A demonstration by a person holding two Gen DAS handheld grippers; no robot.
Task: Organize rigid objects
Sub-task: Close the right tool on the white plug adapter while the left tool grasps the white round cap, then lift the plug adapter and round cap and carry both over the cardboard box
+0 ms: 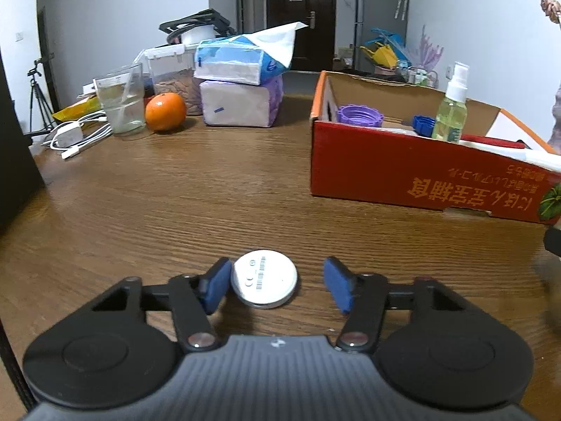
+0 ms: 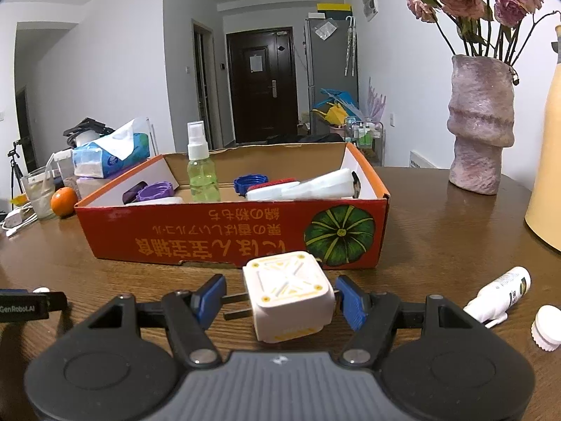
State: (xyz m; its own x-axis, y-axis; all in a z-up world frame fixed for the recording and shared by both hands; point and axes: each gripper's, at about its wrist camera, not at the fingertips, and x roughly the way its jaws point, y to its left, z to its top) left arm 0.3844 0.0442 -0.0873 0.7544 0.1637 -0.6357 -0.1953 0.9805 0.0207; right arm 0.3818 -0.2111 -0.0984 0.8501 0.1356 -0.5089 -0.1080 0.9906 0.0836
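Note:
A white round disc (image 1: 264,278) lies on the wooden table between the blue pads of my left gripper (image 1: 277,286), which is open; the left pad touches the disc's edge, the right pad stands apart. A white cube-shaped plug adapter (image 2: 289,294) with two metal prongs lies between the pads of my right gripper (image 2: 280,298), which is open around it. The red cardboard box (image 2: 228,238) stands just behind; it also shows in the left wrist view (image 1: 403,168). It holds a green spray bottle (image 2: 202,172), purple caps, a blue cap and white items.
Tissue packs (image 1: 242,80), an orange (image 1: 164,110), a glass (image 1: 121,101) and white cables (image 1: 77,137) stand at the back left. A vase of roses (image 2: 480,122), a yellow container (image 2: 547,161), a white tube (image 2: 501,296) and a white cap (image 2: 547,328) are at the right.

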